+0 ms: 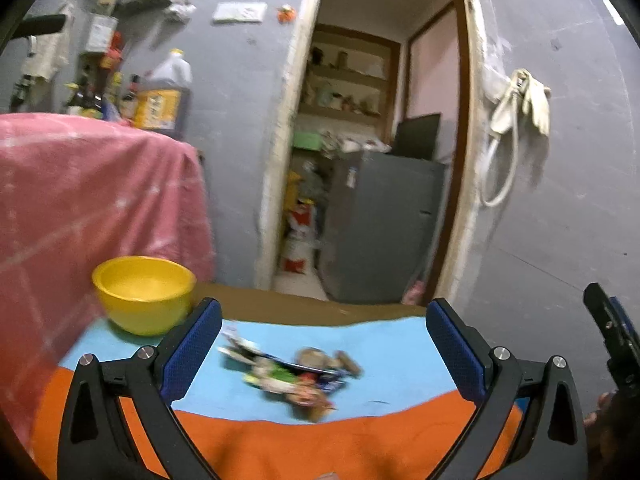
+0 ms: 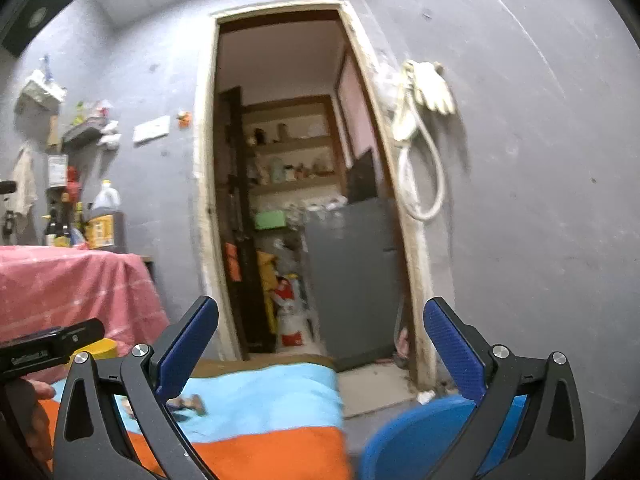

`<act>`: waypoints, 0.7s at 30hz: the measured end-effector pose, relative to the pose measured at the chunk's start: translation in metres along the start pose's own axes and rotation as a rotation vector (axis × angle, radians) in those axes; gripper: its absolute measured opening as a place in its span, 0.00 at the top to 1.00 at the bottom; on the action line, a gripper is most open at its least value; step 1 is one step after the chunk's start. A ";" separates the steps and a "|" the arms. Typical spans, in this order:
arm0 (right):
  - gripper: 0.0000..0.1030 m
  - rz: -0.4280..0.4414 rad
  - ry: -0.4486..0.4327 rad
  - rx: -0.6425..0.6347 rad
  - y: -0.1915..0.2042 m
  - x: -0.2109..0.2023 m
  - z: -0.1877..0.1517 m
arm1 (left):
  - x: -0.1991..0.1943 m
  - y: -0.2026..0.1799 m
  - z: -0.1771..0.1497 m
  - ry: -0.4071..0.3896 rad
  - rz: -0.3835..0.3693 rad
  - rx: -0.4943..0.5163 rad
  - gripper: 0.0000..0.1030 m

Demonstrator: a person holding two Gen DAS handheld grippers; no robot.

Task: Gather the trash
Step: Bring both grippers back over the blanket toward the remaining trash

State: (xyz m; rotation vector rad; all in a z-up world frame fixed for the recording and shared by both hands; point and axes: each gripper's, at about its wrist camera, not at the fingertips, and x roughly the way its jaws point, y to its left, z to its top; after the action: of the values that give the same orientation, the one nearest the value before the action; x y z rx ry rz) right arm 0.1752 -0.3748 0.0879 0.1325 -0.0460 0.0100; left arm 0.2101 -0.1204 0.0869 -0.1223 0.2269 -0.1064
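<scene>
No text, brand or number can be read in either view. Print is borne by the yellow label of the large jug [image 1: 160, 108] and by the blurred wrappers [image 1: 286, 380], but no word can be made out.

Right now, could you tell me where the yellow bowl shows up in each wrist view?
Left wrist: yellow bowl at left, on the blue cloth's far corner.
Right wrist: only a yellow sliver at lower left, behind the left gripper.
Shared landmark: the doorway.
</scene>
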 end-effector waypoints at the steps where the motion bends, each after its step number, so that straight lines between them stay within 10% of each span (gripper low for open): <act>1: 0.00 0.017 -0.012 -0.007 0.008 0.000 0.000 | -0.004 0.007 0.000 -0.012 0.019 -0.001 0.03; 21: 0.00 0.206 0.021 -0.119 0.108 0.030 -0.021 | -0.020 0.099 -0.019 -0.045 0.203 -0.006 0.03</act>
State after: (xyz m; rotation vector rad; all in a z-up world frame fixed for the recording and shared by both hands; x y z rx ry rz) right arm 0.2042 -0.2647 0.0830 0.0079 -0.0389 0.2141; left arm 0.1953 -0.0225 0.0596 -0.1067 0.1938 0.0989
